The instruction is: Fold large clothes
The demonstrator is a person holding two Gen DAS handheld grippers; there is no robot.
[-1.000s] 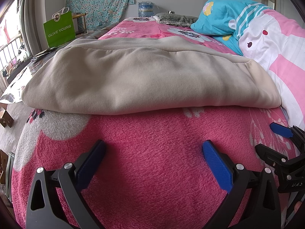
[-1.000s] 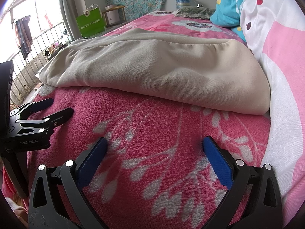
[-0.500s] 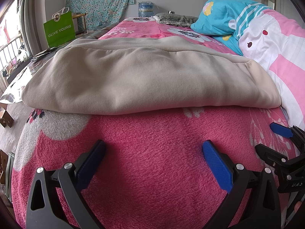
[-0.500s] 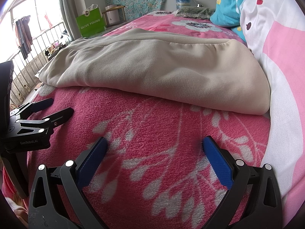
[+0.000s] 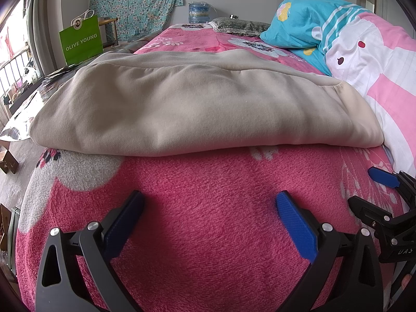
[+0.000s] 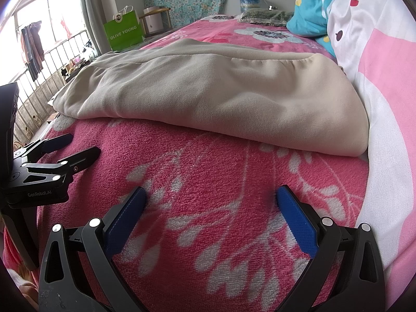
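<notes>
Pink blanket (image 5: 208,221) bears folded beige garment (image 5: 197,109).

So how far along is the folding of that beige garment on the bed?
Done: the beige garment lies doubled over on the pink blanket. In hand: nothing; left gripper and right gripper are open, short of it. Left: any further folds.

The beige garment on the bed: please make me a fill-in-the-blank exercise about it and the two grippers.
1. The beige garment lies on a ____ blanket.
2. Both the left gripper and the right gripper are ____, holding nothing.
3. The bag printed "OLIVE YOUNG" is ____ in colour.
4. The blue pillow lies ____ the garment.

Missing words: pink; open; green; beyond
</notes>
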